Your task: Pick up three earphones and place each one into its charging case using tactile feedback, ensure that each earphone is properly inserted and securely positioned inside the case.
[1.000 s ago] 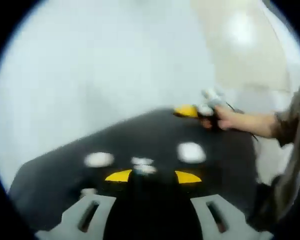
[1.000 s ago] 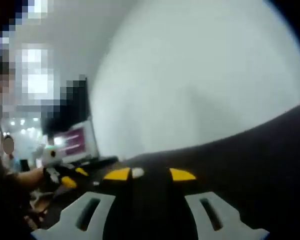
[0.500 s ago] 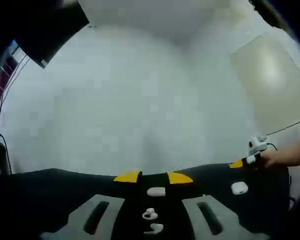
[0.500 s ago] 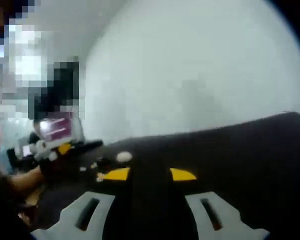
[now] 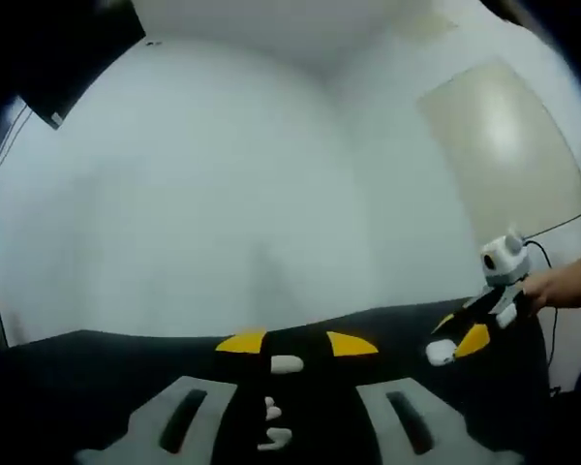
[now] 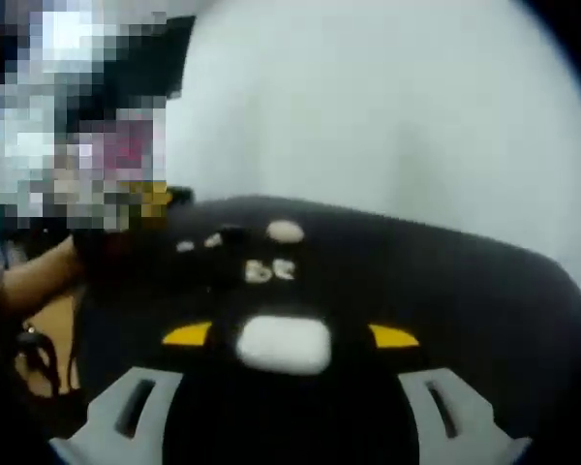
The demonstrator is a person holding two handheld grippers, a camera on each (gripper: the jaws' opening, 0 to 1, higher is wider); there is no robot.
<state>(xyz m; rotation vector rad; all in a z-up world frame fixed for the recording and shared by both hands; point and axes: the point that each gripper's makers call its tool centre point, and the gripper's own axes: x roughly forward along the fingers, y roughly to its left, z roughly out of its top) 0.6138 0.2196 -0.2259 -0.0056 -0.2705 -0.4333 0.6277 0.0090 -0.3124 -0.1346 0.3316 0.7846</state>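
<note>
A black mat [image 5: 126, 358] carries the white pieces. In the left gripper view my left gripper [image 5: 296, 344] is open, and a white charging case [image 5: 287, 364] lies on the mat just past its yellow tips. Two white earphones [image 5: 271, 424] lie between its jaws, nearer the camera. The right gripper [image 5: 462, 341] comes in from the right, with another white case [image 5: 439, 352] at its tips. In the right gripper view my right gripper [image 6: 290, 335] is wide open around that blurred white case [image 6: 283, 344]. I cannot tell whether its tips touch the case. Farther off lie earphones [image 6: 268, 271] and another case [image 6: 285, 232].
A pale wall [image 5: 232, 194] rises behind the mat's far edge. A person's hand [image 5: 565, 285] holds the right gripper. In the right gripper view the left gripper [image 6: 155, 199] and a hand [image 6: 39, 281] sit at the left, with small white pieces [image 6: 198, 243] beside them.
The right gripper has tipped down over the mat, its jaws have spread wider, and a white case now lies between them. The left gripper's view has shifted only slightly.
</note>
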